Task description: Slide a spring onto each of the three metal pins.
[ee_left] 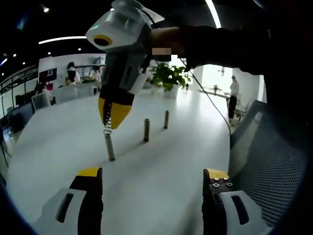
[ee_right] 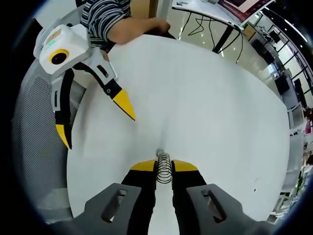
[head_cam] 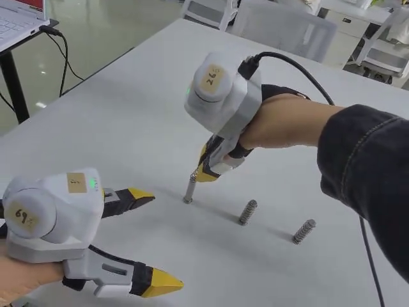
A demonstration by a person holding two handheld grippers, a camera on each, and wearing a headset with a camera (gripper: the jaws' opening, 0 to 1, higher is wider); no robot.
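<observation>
Right fingers (ee_right: pixel 143 166): yellow-tipped, closed narrowly on a spring (ee_right: pixel 164 170), pinching its coils from both sides.
Spring position: upright, with its lower end at the top of a bare metal pin (head_cam: pixel 189 190); I cannot tell if it is over the tip.
Right gripper (head_cam: pixel 203 171): angled down above that pin, held by a hand (head_cam: pixel 281 125).
Left fingers (head_cam: pixel 137 194): spread wide, holding nothing.
Left gripper (head_cam: pixel 163 238): low at the near left of the desk (head_cam: pixel 128 109).
Middle pin (head_cam: pixel 248 212): sheathed in a spring.
End pin (head_cam: pixel 304 231): also sheathed in a spring.
</observation>
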